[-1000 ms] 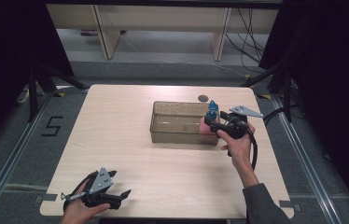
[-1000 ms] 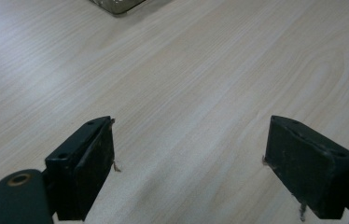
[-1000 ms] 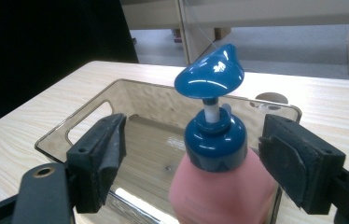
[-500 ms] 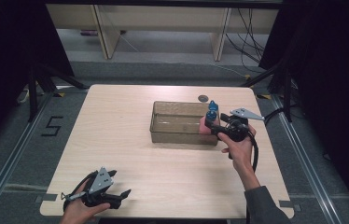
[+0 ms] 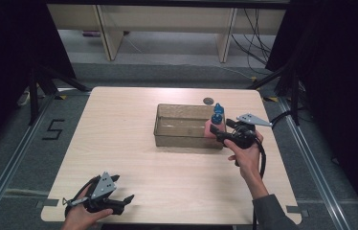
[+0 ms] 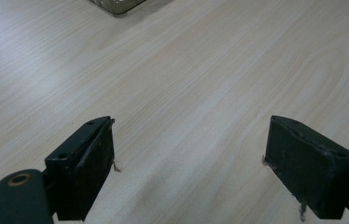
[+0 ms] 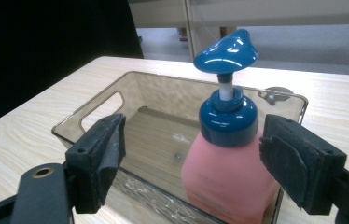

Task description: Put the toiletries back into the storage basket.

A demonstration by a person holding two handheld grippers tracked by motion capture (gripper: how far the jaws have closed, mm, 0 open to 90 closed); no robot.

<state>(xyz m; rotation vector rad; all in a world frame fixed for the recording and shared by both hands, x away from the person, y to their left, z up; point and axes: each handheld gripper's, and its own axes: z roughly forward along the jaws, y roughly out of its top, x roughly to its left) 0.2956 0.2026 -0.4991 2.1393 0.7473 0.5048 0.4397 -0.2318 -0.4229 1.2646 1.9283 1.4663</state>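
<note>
A pink soap bottle (image 5: 210, 127) with a blue pump top (image 7: 225, 50) stands upright inside the right end of a clear brown bin (image 5: 186, 106), close to the wall (image 7: 98, 116) nearest my right gripper. My right gripper (image 5: 218, 134) is level with the bottle, jaws wide open. In the right gripper view the bottle (image 7: 228, 172) stands just beyond the right gripper (image 7: 191, 154); its left pad (image 7: 109, 149) is well clear of it, and its right pad (image 7: 284, 163) is next to its side. My left gripper (image 5: 127, 200) rests near the table's front left edge, open (image 6: 189, 158) over bare wood.
A small dark round disc (image 5: 208, 100) lies on the table just behind the bin. The light wooden table (image 5: 119, 143) spreads bare between the two grippers. A corner of the bin (image 6: 116, 5) lies far ahead of the left gripper. Shelving and cables stand beyond the table.
</note>
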